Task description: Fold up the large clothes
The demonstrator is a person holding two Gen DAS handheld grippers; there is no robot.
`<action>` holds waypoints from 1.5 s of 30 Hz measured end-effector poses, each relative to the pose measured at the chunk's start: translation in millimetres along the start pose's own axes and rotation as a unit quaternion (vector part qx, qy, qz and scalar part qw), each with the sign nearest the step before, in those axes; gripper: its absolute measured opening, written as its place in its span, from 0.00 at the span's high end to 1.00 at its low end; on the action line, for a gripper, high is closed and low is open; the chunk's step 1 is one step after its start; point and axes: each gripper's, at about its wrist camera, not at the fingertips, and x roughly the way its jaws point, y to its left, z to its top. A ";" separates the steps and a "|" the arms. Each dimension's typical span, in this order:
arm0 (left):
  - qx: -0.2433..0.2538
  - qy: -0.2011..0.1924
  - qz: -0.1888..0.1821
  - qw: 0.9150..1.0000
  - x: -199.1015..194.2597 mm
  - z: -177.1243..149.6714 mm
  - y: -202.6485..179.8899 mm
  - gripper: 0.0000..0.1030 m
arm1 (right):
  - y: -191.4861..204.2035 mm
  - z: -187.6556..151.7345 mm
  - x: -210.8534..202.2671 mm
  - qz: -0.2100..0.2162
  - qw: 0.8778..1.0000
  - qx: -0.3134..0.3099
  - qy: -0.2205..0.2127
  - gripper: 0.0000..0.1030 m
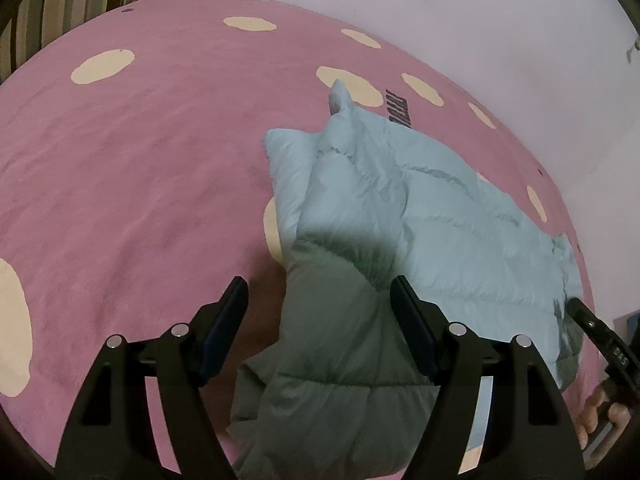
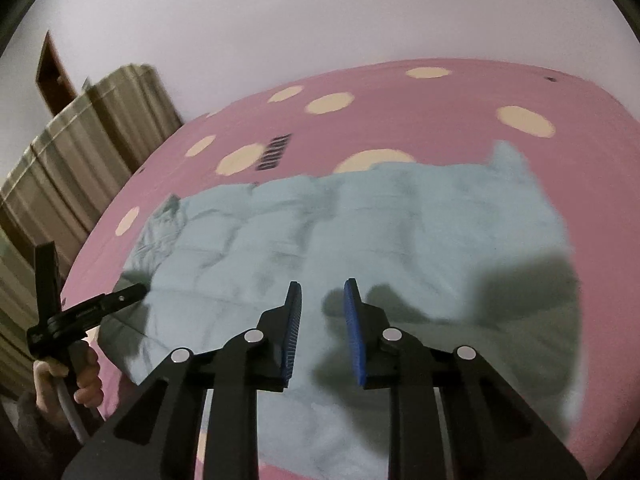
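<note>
While both grippers hover open, the jacket [image 1: 440,216] lies folded (pink bedspread [image 1: 140,160]).

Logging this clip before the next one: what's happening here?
A person with handheld tongs in each hand is folding a pale blue puffer jacket on a pink bedspread with cream dots. The left tongs stand open above a sleeve folded across the jacket body, gripping nothing. The right tongs hover over the jacket with a narrow gap and nothing between the pads. Neither holds the jacket at this moment; it lies partly folded.
</note>
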 end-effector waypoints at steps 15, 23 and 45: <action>-0.001 0.009 -0.009 1.000 9.6 6.8 -3.1 0.28 | 19.7 -20.7 61.1 -0.047 0.997 -0.032 0.058 0.80; 0.008 0.010 -0.009 1.000 8.0 13.0 -9.7 0.28 | 19.7 -22.0 61.1 -0.050 0.996 -0.034 0.061 0.80; -0.004 0.049 -0.031 0.998 21.4 11.7 0.1 0.21 | 23.2 -22.5 62.8 -0.057 0.996 -0.039 0.057 0.80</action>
